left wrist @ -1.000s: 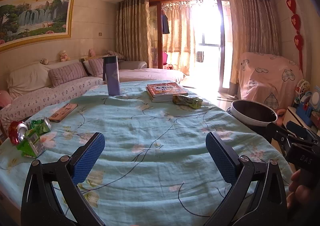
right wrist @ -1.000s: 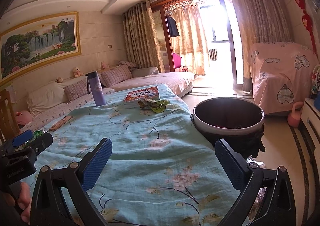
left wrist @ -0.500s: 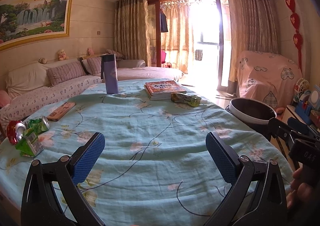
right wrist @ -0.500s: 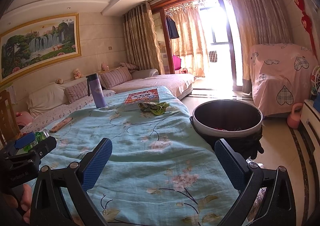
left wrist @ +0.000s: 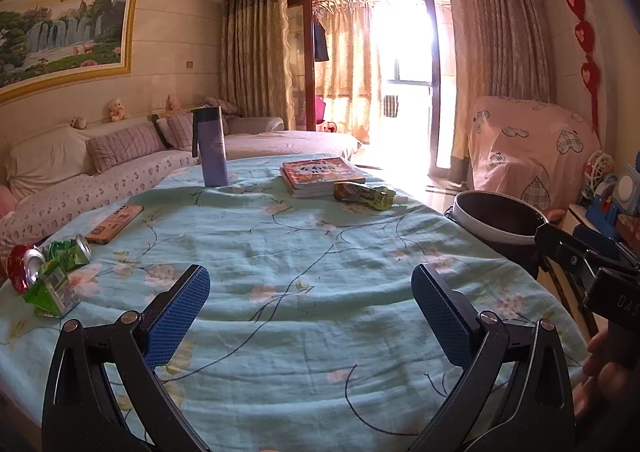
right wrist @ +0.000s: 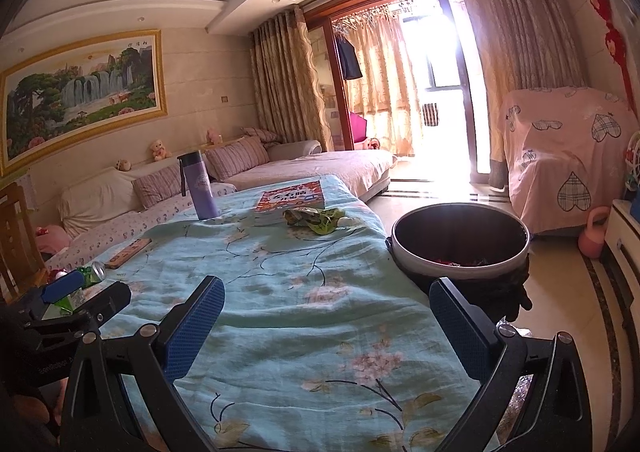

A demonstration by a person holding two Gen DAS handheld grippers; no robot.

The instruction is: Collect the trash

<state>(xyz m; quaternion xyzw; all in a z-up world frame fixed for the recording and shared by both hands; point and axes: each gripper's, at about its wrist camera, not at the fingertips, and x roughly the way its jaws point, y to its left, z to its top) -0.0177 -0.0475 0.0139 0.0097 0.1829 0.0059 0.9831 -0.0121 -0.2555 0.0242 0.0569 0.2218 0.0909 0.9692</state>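
A crumpled yellow-green wrapper (left wrist: 365, 195) lies at the far side of the table next to the book; it also shows in the right wrist view (right wrist: 316, 218). At the table's left edge lie a crushed red can (left wrist: 18, 266), a green can (left wrist: 72, 251) and a green carton (left wrist: 51, 293). The round trash bin (right wrist: 460, 242) stands off the table's right edge and shows in the left wrist view (left wrist: 496, 220). My left gripper (left wrist: 310, 316) is open and empty over the near cloth. My right gripper (right wrist: 326, 328) is open and empty near the bin.
A flowered blue cloth (left wrist: 304, 252) covers the table. On it stand a purple bottle (left wrist: 212, 148), a stack of books (left wrist: 320, 174) and a wooden board (left wrist: 114, 224). A sofa (left wrist: 100, 172) lies behind, a covered armchair (right wrist: 564, 156) at the right.
Both views have shifted slightly; the table items sit a little lower and nearer in frame. Both grippers stay open and empty.
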